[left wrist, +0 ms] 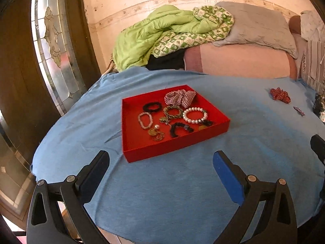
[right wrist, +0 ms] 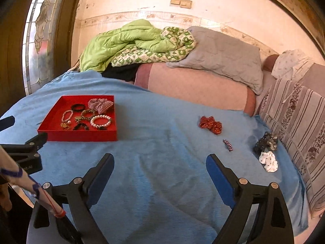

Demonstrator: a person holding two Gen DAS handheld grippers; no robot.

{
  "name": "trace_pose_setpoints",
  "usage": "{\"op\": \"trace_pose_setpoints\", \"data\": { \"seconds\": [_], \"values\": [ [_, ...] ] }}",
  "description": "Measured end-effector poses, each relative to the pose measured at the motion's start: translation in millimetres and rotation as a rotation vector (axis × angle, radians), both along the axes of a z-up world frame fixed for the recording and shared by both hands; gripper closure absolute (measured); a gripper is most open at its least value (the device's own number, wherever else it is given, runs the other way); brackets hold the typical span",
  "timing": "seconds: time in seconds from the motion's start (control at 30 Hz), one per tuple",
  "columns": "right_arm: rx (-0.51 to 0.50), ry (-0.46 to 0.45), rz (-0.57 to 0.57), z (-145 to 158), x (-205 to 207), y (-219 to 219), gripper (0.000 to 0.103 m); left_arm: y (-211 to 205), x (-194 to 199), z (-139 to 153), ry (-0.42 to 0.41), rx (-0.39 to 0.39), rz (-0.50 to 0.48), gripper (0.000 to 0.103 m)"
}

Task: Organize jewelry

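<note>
Both sets of tongs are spread wide with nothing between them, hovering over the blue cloth (right wrist: 162,183) that covers the table. The left tongs (left wrist: 161,168) sit right in front of the red tray (left wrist: 176,144), which rests on the cloth over on the left side. In the tray there's a white pearl bracelet (left wrist: 195,115), a smaller pale bead bracelet (left wrist: 145,120), a black scrunchie (left wrist: 152,107), a greenish patterned ring-shaped piece (left wrist: 173,111), another black band (left wrist: 180,128), a couple of gold-looking bits (left wrist: 156,134) and a striped pink scrunchie (left wrist: 180,97) tucked at the far corner. The right tongs (right wrist: 160,170) point at bare cloth further right, well apart from the tray. Still loose on the cloth out there: a red spotted scrunchie (right wrist: 210,124), a small dark clip-like thing (right wrist: 228,144) just nearer than it, then a dark frilly scrunchie (right wrist: 265,142) and a white spotted one (right wrist: 268,161) near the right edge, just beside each other. Behind the table is a sofa with a green quilt (right wrist: 121,42) and a grey pillow (right wrist: 221,57) piled on it.
</note>
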State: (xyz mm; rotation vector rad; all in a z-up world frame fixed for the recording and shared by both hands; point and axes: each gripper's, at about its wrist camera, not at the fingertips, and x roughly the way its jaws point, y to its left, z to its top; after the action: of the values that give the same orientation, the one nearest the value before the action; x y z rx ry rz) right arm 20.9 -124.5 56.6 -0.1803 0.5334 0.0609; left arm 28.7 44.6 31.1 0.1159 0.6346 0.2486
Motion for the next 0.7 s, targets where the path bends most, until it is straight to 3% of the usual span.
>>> {"op": "trace_pose_setpoints", "data": {
  "seconds": [0.17, 0.5, 0.7],
  "values": [
    [0.008, -0.003, 0.047, -3.0, -2.6, 7.9, 0.009, 6.2, 1.1, 0.6, -0.006, -0.013, 0.026, 0.002],
    [0.072, -0.02, 0.191, 0.2, -14.7, 29.5, 0.008, 50.3, -29.2, 8.2, -0.083, -0.006, 0.201, 0.002],
    [0.078, -0.017, 0.224, 0.3, -19.0, 36.2, 0.008, 53.3, -30.0, 5.7, -0.071, 0.005, 0.199, 0.002]
  ]
}}
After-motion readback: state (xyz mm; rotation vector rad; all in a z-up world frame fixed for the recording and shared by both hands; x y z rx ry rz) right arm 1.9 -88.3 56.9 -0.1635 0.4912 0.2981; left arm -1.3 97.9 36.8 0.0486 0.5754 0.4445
